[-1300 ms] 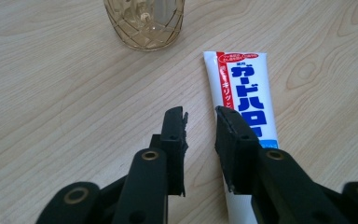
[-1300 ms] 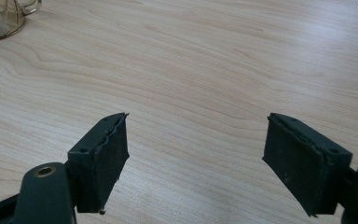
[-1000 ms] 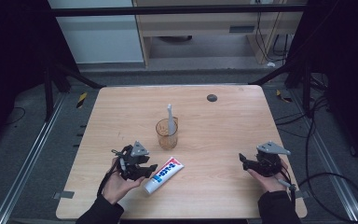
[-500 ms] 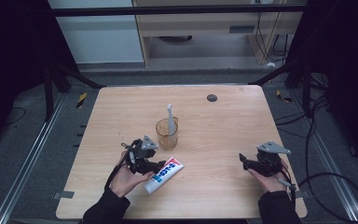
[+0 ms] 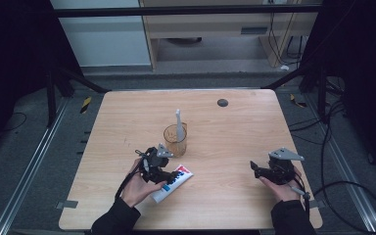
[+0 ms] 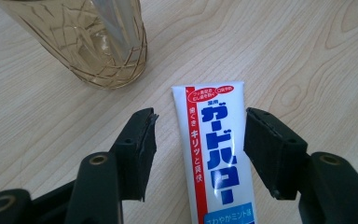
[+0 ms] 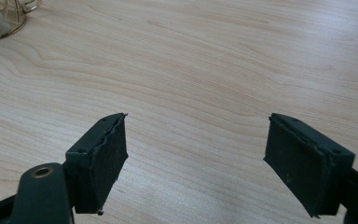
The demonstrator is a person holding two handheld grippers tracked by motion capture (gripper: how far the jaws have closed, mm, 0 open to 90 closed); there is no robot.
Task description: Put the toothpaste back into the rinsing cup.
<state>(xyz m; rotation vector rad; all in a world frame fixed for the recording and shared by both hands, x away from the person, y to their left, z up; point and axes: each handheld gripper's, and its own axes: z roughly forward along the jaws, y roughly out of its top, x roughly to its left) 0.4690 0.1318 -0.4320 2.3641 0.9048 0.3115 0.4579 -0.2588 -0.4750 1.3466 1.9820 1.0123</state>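
Left gripper [image 6: 198, 140], jaws just spread wide, straddles the toothpaste tube [image 6: 216, 163], which runs six to twelve between untouching pads; right gripper [image 7: 196, 158] gapes empty.

High view sits above my side of the tabletop [image 5: 235, 122], facing forward and down, far enough to take in all four edges plus floor beyond. My left gripper [image 6: 198, 154] view rides low behind its jaws, very close to the toothpaste tube [image 6: 216, 163] and amber cup [image 6: 98, 42] near the near edge; the high view shares both. My right gripper [image 7: 196, 163] view looks along its jaws, close over bare wood, sharing that cup at its top-left corner.
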